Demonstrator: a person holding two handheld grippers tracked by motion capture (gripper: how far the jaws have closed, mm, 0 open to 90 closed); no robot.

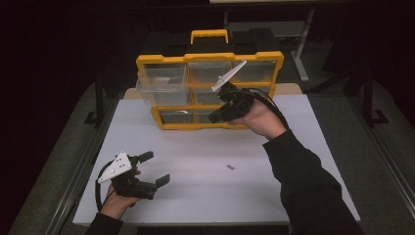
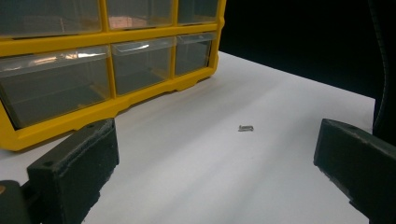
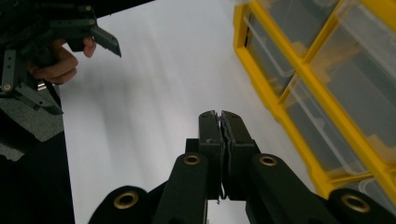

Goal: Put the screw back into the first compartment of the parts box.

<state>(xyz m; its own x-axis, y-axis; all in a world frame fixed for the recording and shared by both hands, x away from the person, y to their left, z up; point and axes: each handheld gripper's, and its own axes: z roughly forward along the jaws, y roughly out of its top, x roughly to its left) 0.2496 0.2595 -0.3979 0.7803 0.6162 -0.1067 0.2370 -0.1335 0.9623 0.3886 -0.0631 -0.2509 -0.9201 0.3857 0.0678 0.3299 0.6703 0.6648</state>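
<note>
Right gripper [image 1: 215, 116] clenched empty before the yellow organizer [image 1: 209, 58]; left gripper [image 1: 154, 169] released, near its front

1. A small grey screw [image 1: 230, 167] is seen lying flat on its side on the white table [image 1: 195, 196].
2. A yellow drawer organizer [image 1: 147, 61] is stood upright behind it, one clear upper-left drawer [image 1: 161, 83] pulled out.

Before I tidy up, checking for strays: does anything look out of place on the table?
Yes. One small metal screw lies loose on the white table, apart from the yellow drawer organizer. Also, its top-left clear drawer sticks out while the others sit flush.
</note>
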